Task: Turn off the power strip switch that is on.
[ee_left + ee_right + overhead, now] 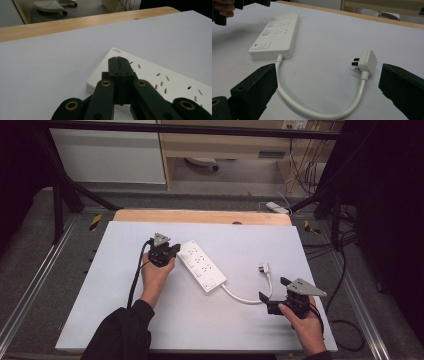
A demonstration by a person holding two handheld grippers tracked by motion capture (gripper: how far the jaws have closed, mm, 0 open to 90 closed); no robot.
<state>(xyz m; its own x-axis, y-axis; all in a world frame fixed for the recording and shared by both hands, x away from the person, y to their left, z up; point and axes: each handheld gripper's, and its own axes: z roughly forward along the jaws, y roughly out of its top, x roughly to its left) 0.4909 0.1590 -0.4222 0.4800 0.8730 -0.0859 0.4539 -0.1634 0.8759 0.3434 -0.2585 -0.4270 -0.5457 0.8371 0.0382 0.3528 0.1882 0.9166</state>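
Note:
A white power strip (202,265) lies at an angle in the middle of the white board (100,310). Its short white cable (245,299) curves round to a white plug (264,268) that rests on the board. My left gripper (176,249) is shut with nothing in it. Its tips (119,59) are over the strip's (155,80) far end; I cannot tell whether they touch it. My right gripper (271,288) stands open near the front right. In the right gripper view the cable (312,112) and the plug (368,61) lie between its spread jaws, and the strip (278,35) is beyond.
The board lies on a wooden table (200,216) whose far edge shows. Black frame posts (57,205) stand at both sides. Cables (345,285) trail on the floor at the right, and a white adapter (276,207) lies behind the table.

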